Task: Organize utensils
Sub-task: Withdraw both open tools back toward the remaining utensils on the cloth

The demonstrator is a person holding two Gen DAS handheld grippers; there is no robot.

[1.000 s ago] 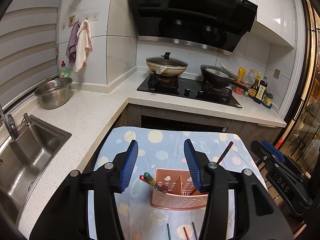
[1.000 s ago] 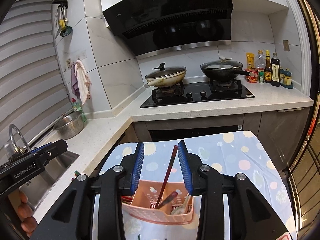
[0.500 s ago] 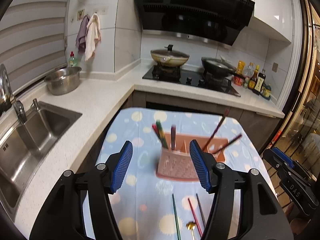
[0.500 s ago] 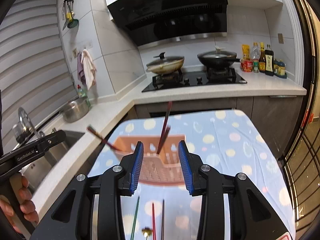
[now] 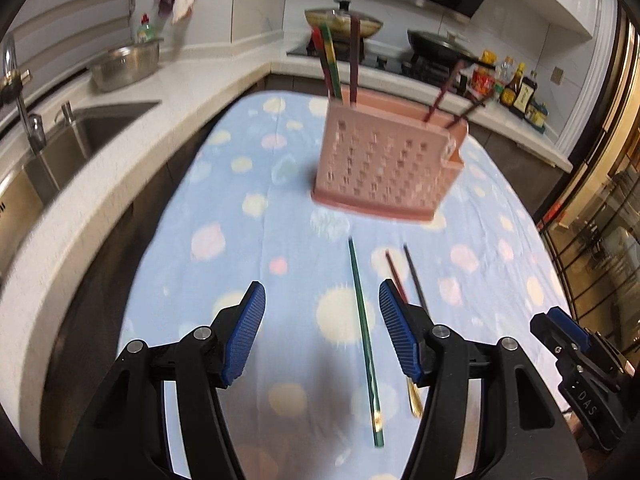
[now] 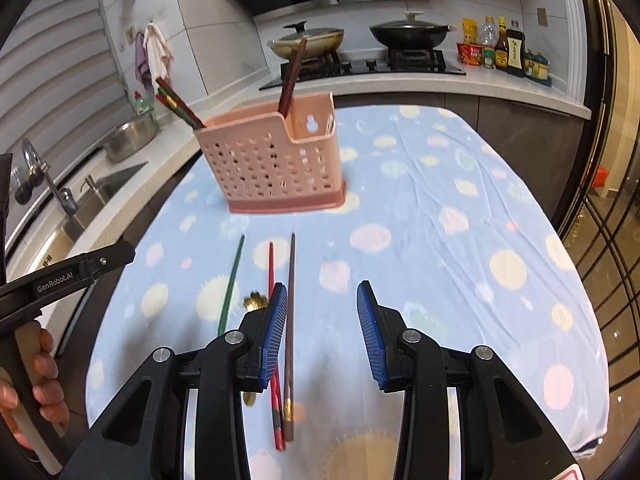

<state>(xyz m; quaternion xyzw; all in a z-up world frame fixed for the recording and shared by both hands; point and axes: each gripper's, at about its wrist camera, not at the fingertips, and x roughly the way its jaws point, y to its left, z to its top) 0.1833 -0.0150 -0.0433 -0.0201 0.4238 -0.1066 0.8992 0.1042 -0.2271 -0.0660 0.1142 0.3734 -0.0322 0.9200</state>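
Observation:
A pink perforated utensil holder [image 5: 384, 160] [image 6: 280, 160] stands on the dotted blue cloth with several chopsticks upright in it. On the cloth nearer to me lie a green chopstick [image 5: 362, 320] [image 6: 230, 284], a red chopstick [image 6: 272, 264], a brown chopstick [image 6: 291, 272] and a gold spoon [image 6: 256, 302]. My left gripper [image 5: 320, 300] hovers open above the green chopstick and holds nothing. My right gripper [image 6: 322, 300] is open and holds nothing; its left finger hides part of the red and brown chopsticks.
A sink [image 5: 80, 132] and a steel bowl [image 5: 124, 64] sit on the counter at left. Two pans are on the hob [image 6: 360, 64] behind, with sauce bottles [image 6: 500, 48] at the right. A hand [image 6: 40, 360] holds the left gripper's handle. The table's right edge drops off [image 6: 592, 320].
Both grippers have sunk and drawn back from above the holder toward the near cloth, so the loose chopsticks and the spoon now lie under them. The left jaws stand a little wider.

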